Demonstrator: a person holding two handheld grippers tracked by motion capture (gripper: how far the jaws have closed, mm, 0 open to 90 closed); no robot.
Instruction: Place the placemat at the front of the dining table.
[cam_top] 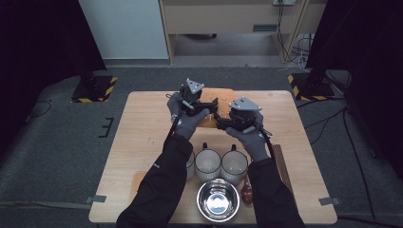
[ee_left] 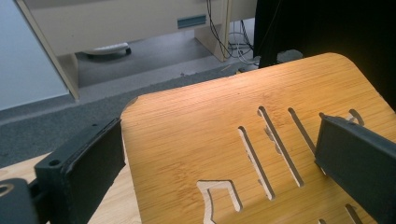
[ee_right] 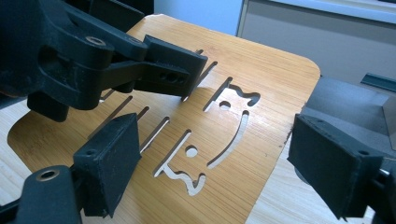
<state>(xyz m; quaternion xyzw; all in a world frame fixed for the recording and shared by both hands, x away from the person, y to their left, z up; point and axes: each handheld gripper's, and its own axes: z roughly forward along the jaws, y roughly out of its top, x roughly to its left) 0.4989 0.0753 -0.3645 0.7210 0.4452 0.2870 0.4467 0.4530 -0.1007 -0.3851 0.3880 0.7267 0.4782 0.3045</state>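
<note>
A bamboo board (cam_top: 223, 93) with cut-out slots lies at the far middle of the wooden table (cam_top: 142, 133). Both grippers hang just over it. In the left gripper view the board (ee_left: 201, 130) lies beneath the open left gripper (ee_left: 217, 140); one jaw stands by the board's edge and the other over the slots. The right gripper (ee_right: 215, 135) is open wide above the board (ee_right: 261, 79), one jaw over the wood and one past its edge. In the right gripper view the left gripper (ee_right: 187, 70) is close ahead. From above, the left gripper (cam_top: 211, 103) and right gripper (cam_top: 222, 121) point toward each other.
Two white mugs (cam_top: 207, 164) (cam_top: 234, 164) stand near the front, a third cup partly hidden by the left sleeve. A steel bowl (cam_top: 218, 200) sits at the front edge with a reddish wooden spoon (cam_top: 247, 192) beside it. A dark slatted strip (cam_top: 281, 164) lies at the right.
</note>
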